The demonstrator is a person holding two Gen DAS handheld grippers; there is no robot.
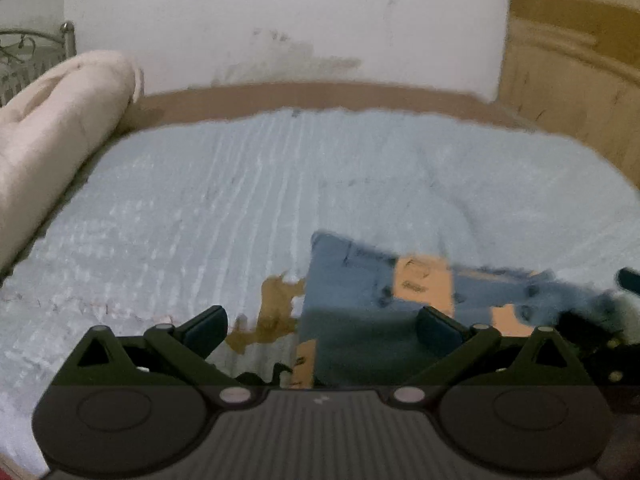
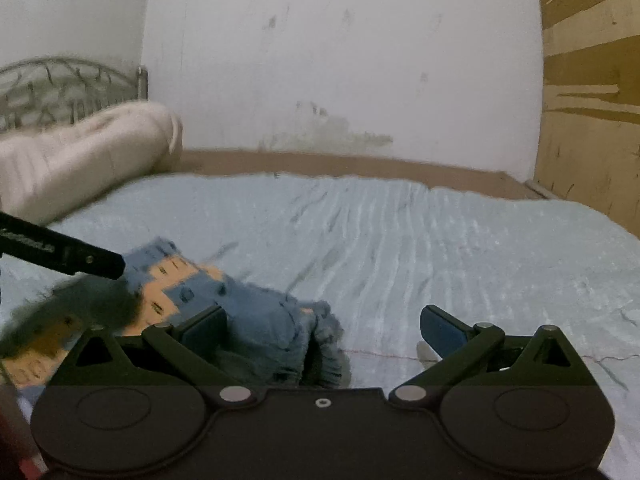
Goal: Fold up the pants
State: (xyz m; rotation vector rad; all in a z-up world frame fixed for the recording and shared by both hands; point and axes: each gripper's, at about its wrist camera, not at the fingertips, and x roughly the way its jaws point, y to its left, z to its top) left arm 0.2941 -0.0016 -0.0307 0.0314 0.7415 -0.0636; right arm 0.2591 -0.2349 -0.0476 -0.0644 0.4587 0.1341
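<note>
Blue denim pants [image 1: 360,280] with orange patches lie bunched in a compact heap on the light blue bedsheet [image 1: 180,208]. In the left wrist view they sit low and right of centre. My left gripper [image 1: 322,320] is open just above their near edge, holding nothing. In the right wrist view the pants [image 2: 256,308] lie low and left, with a frayed end toward the middle. My right gripper [image 2: 323,316] is open over that end, its left finger [image 2: 204,326] above the denim and its right finger above bare sheet. Part of the left gripper [image 2: 64,254] crosses the left edge, blurred.
A rolled cream quilt [image 1: 60,120] lies along the left of the bed by a metal headboard [image 2: 60,84]. A brown patch [image 1: 276,308] shows in the sheet left of the pants. A white wall [image 1: 280,20] stands behind, a wooden panel [image 2: 592,80] at right.
</note>
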